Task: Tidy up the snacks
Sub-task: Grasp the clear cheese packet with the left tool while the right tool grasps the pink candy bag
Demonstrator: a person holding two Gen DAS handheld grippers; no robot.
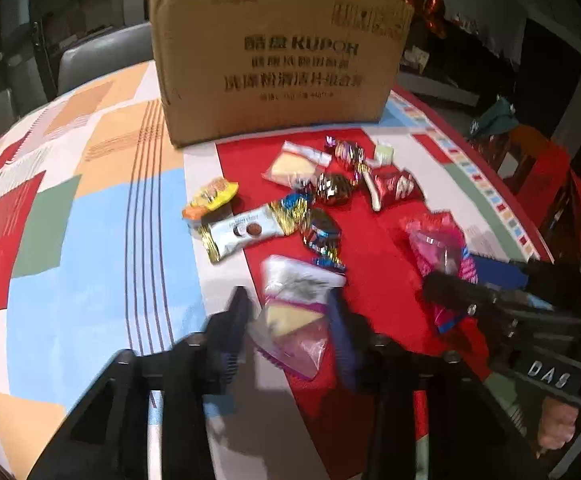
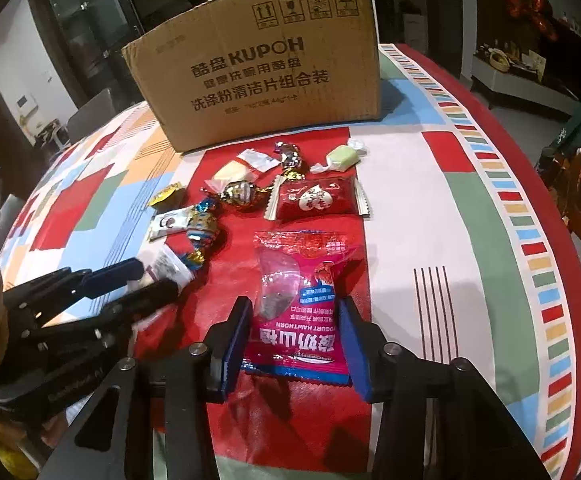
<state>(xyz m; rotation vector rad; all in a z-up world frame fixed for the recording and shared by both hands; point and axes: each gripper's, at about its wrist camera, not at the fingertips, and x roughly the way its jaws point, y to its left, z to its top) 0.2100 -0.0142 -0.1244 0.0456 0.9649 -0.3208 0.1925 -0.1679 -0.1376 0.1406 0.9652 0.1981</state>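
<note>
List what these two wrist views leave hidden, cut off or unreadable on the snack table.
- Cardboard box interior: both views show only its outer front wall.
- Clear pouch between the left hand-held gripper fingers: motion blur hides its print and whether the pads touch it.
- Pink hawthorn packet bottom edge: the right hand-held gripper frame covers it; contact unclear.
- White chocolate bar label: too small.

Wrapped snacks lie scattered flat before a cardboard box (image 2: 258,64): a pink hawthorn packet (image 2: 302,300) nearest, a red heart packet (image 2: 316,198) beyond
</note>
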